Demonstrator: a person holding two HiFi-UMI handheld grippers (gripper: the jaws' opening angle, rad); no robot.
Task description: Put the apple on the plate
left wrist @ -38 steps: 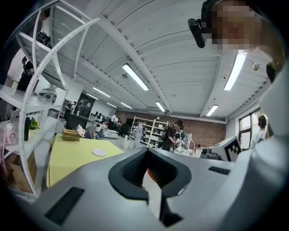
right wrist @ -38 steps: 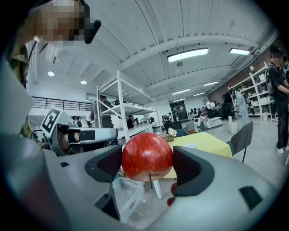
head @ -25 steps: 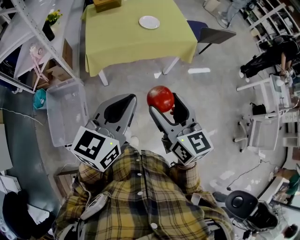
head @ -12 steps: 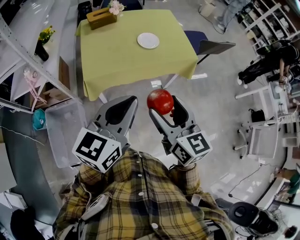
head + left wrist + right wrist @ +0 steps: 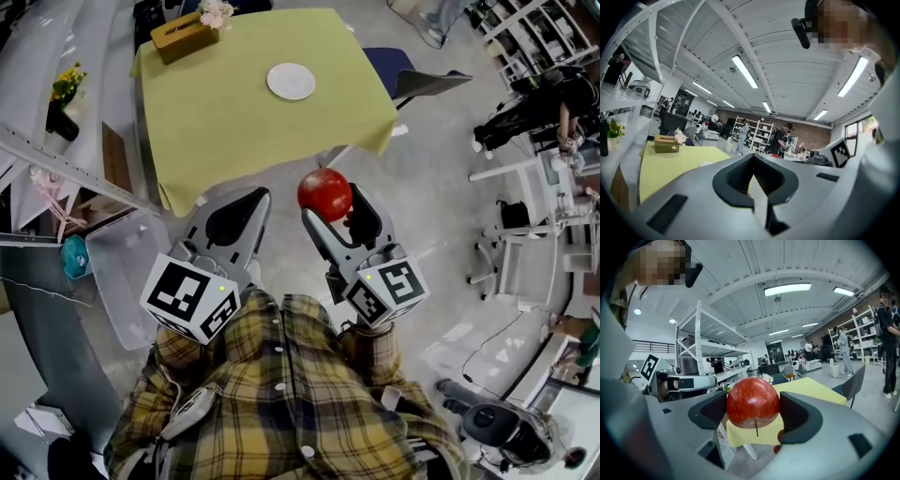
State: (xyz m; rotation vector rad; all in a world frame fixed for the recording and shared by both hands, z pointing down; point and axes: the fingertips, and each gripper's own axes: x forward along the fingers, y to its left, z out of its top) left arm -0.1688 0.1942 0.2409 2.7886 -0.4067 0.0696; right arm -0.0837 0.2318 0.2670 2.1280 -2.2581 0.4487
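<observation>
Red apple (image 5: 324,193), single, pinched in right hand-held gripper (image 5: 753,414); left hand-held gripper (image 5: 754,163) pressed together.

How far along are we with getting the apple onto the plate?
Done: the pickup. The right tool is clamped on the apple, held in the air short of the yellow table. The left tool is shut with nothing in it. Left to do: reach the table and set the apple on the white plate, which is bare.
</observation>
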